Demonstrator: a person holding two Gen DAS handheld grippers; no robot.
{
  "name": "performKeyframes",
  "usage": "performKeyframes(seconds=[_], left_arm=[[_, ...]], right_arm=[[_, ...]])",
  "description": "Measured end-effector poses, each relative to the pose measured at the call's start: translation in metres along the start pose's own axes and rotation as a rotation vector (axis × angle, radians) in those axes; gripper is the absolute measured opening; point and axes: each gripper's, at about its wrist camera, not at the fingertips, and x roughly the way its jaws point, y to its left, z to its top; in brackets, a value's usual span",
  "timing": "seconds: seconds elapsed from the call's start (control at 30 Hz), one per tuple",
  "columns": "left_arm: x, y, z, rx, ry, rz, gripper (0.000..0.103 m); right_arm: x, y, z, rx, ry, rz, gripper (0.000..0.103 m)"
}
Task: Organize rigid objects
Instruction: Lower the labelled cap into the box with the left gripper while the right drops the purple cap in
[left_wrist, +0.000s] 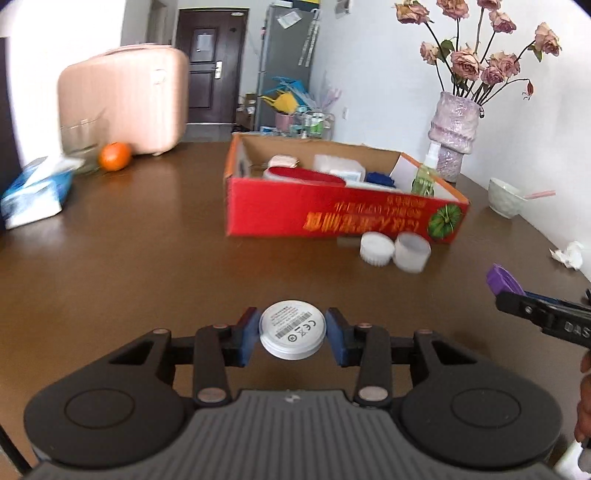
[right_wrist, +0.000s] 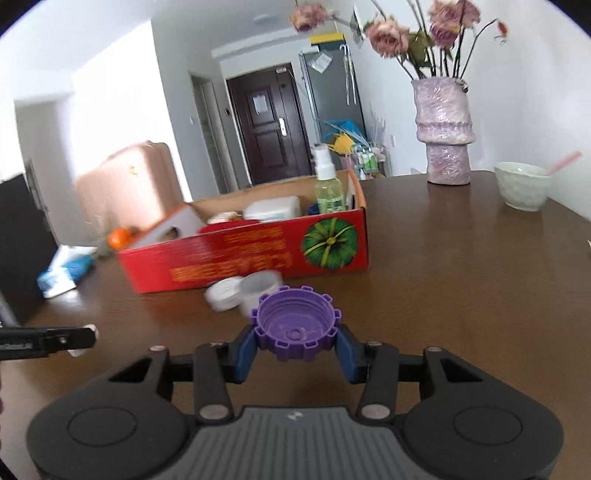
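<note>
As seen from the left wrist view, the left tool (left_wrist: 291, 338) is closed on a white round disc (left_wrist: 291, 334), which is clamped by its rim between the two blue pads (left_wrist: 246, 341) and held clear above the brown tabletop (left_wrist: 147, 266). A red cardboard box (left_wrist: 332, 212) is located farther back on the tabletop, with a spray bottle (left_wrist: 424, 177) standing upright in its right-hand end among other items that cannot be identified. Two white caps (left_wrist: 395, 251) are placed side by side just in front of the box. A patterned vase (left_wrist: 452, 136), a pale bowl (left_wrist: 506, 197), an orange (left_wrist: 114, 156) and a tissue pack (left_wrist: 35, 192) are also present on the tabletop. At the right edge, the right tool (left_wrist: 496, 286) is partly visible with a purple part in it. From the right wrist view, the right tool (right_wrist: 297, 341) is closed on a purple notched cap (right_wrist: 295, 326), gripped at its sides with the open face upward, held above the tabletop in front of the box (right_wrist: 258, 258). The tip of the left tool (right_wrist: 86, 334) is visible at the left edge.
</note>
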Motion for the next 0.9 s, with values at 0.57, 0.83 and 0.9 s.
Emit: performKeyframes(seconds=[0.57, 0.83, 0.9], left_arm=[[-0.127, -0.009, -0.042, -0.008, -0.129, -0.045, 0.040], [-0.113, -0.010, -0.034, -0.005, -0.119, -0.056, 0.040], [-0.103, -0.011, -0.022, 0.007, -0.120, -0.051, 0.040]], right_arm=[[-0.126, 0.061, -0.026, -0.103, -0.091, 0.071, 0.045], [-0.115, 0.060, -0.021, -0.112, -0.085, 0.058, 0.045], [-0.105, 0.059, -0.013, -0.121, -0.083, 0.058, 0.045]])
